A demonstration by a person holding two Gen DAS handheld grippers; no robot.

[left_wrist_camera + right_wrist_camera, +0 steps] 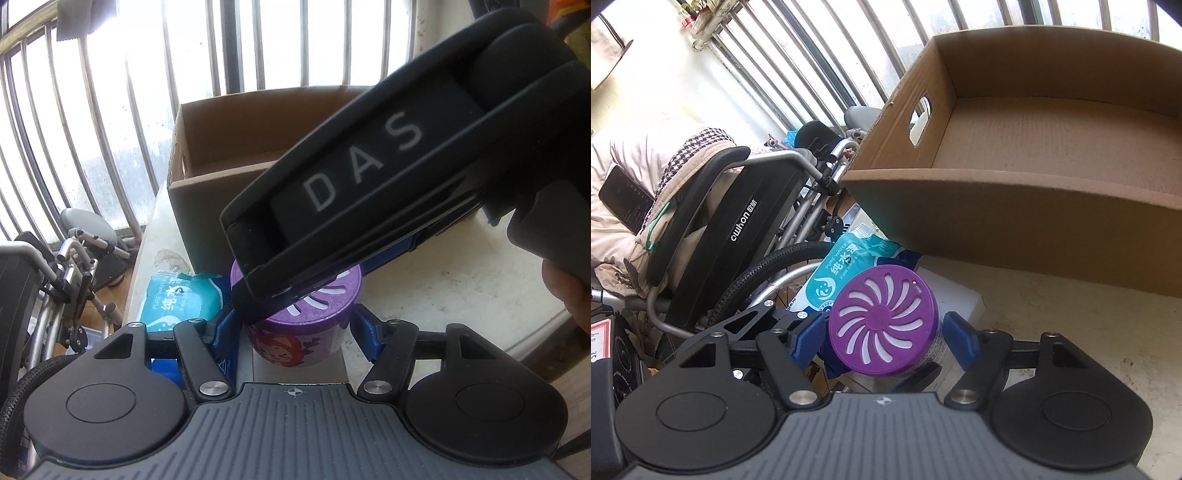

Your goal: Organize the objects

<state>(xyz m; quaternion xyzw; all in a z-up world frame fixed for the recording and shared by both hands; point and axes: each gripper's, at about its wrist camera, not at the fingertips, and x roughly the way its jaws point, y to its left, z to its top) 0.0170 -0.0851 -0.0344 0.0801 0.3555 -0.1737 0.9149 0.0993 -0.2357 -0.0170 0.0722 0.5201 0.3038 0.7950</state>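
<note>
Purple-lidded can (884, 326) sits between the blue pads of both hand-held grippers, left (291, 325) and right (886, 332); whether either grips it, I cannot tell.

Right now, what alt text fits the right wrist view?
A purple vented-lid canister sits between the blue fingers of the right hand-held gripper. Behind it lie a blue wet-wipes pack and an empty cardboard box; a wheelchair stands at left.

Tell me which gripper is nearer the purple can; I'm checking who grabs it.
Left, narrowly. The left gripper's jaws hug the purple can's sides; the right gripper reaches from above, its jaws straddling the lid with small gaps.
</note>
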